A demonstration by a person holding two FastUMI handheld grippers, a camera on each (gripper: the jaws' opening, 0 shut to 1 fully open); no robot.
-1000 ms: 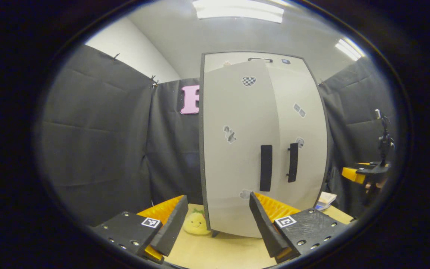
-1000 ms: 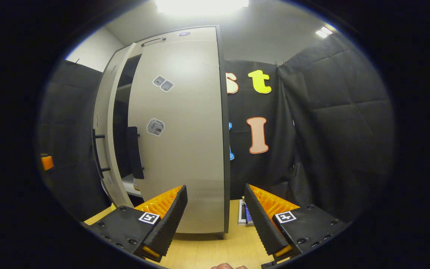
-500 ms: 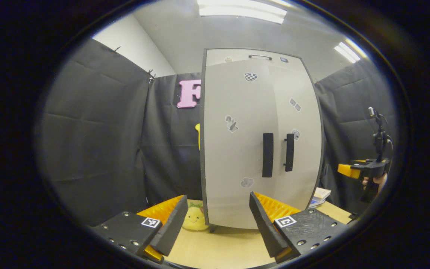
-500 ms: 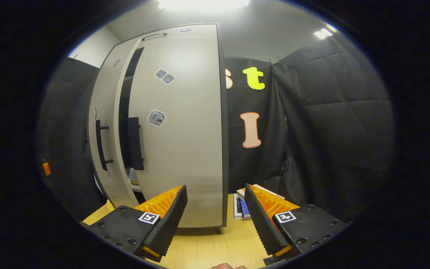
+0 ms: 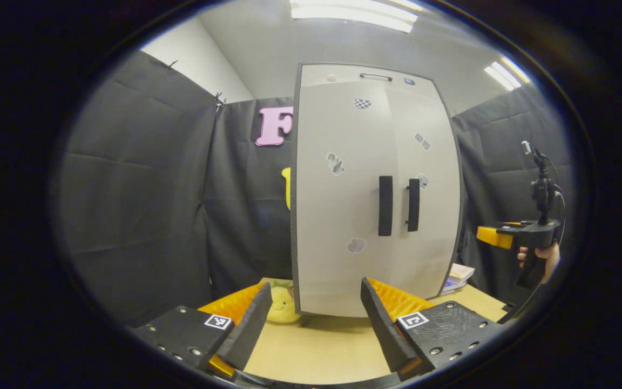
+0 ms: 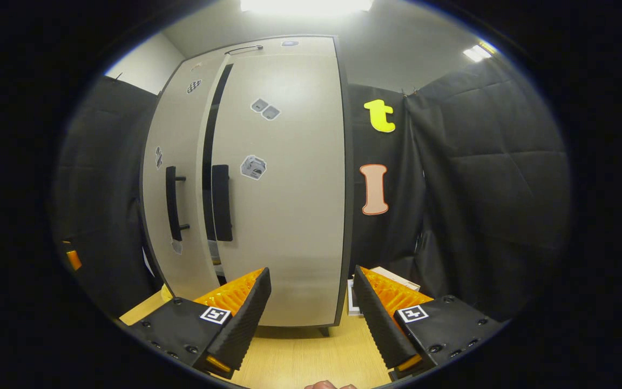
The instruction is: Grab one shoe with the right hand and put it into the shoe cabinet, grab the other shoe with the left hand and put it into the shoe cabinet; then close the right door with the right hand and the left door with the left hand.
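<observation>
Left gripper view: low above the table [image 5: 316, 351], facing the shoe cabinet [image 5: 343, 216] front-on from its left side, fairly near. Right gripper view: low, facing the same shoe cabinet [image 6: 289, 216] obliquely from its right, seemingly nearer. Shared: cabinet front, both door handles, tabletop.

table [image 5: 316, 351]: wood | shoe cabinet [image 5: 376, 194] | plush toy [image 5: 281, 308] | books [image 5: 459, 275]

Both shoe cabinet [image 5: 376, 189] doors nearly shut beyond empty, parted tongs [image 5: 311, 329].
</observation>
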